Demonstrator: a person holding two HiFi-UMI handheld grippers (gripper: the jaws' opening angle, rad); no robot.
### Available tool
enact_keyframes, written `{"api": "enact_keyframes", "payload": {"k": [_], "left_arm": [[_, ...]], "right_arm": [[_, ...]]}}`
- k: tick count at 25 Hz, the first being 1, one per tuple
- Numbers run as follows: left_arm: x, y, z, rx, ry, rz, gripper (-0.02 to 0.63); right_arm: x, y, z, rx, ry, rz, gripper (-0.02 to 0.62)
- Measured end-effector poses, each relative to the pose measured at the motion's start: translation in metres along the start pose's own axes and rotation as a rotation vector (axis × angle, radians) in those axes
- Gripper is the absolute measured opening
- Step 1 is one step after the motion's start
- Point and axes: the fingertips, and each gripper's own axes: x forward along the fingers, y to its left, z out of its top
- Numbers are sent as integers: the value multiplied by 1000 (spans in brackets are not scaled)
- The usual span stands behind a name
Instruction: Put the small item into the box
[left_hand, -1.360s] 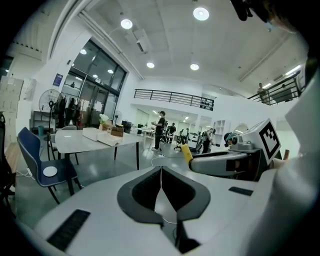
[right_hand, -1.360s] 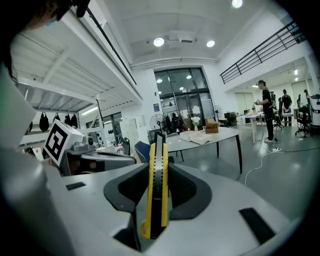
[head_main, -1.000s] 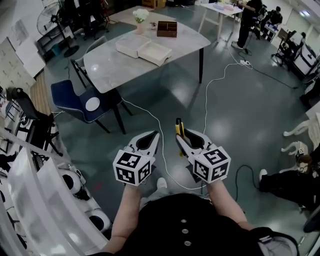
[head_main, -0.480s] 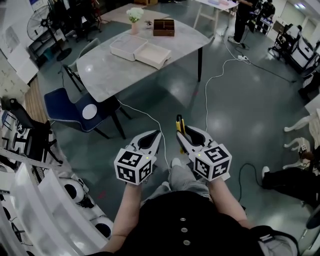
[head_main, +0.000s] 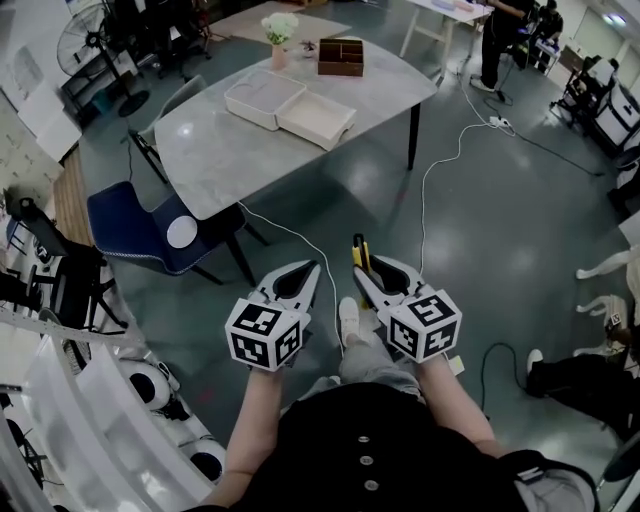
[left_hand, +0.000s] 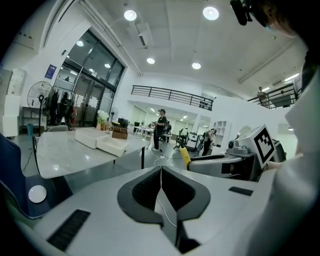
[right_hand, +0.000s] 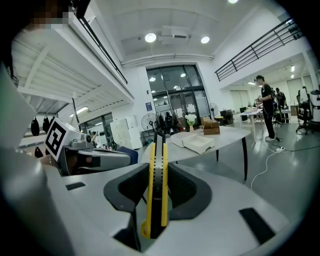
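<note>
Jaws of the right gripper (right_hand: 158, 167) pinch a yellow-black knife (right_hand: 156, 190) upright between their pads, its tip poking out past them. The left gripper (left_hand: 161, 175) holds nothing, its jaws meeting edge to edge. Both hang side by side above the floor (head_main: 500, 220), well short of the table (head_main: 230, 150), where the open white box (head_main: 290, 105) sits near a brown box (head_main: 340, 55).
</note>
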Motion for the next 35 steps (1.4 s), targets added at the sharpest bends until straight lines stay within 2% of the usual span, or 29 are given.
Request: {"api": "enact_keyframes", "payload": {"k": [6, 11, 20, 26, 35], "left_arm": [[50, 42, 18, -10, 14, 33, 23], [97, 77, 38, -17, 30, 57, 23], [182, 128, 87, 1, 7, 104, 23], [211, 140, 102, -10, -1, 115, 23], [231, 159, 101, -39, 27, 133, 23]], "right_arm": [[50, -48, 26, 3, -5, 13, 118], [100, -82, 56, 11, -1, 66, 118], [177, -153, 103, -24, -2, 129, 118], [203, -175, 119, -28, 0, 162, 118], [222, -195, 109, -38, 53, 159, 118]]}}
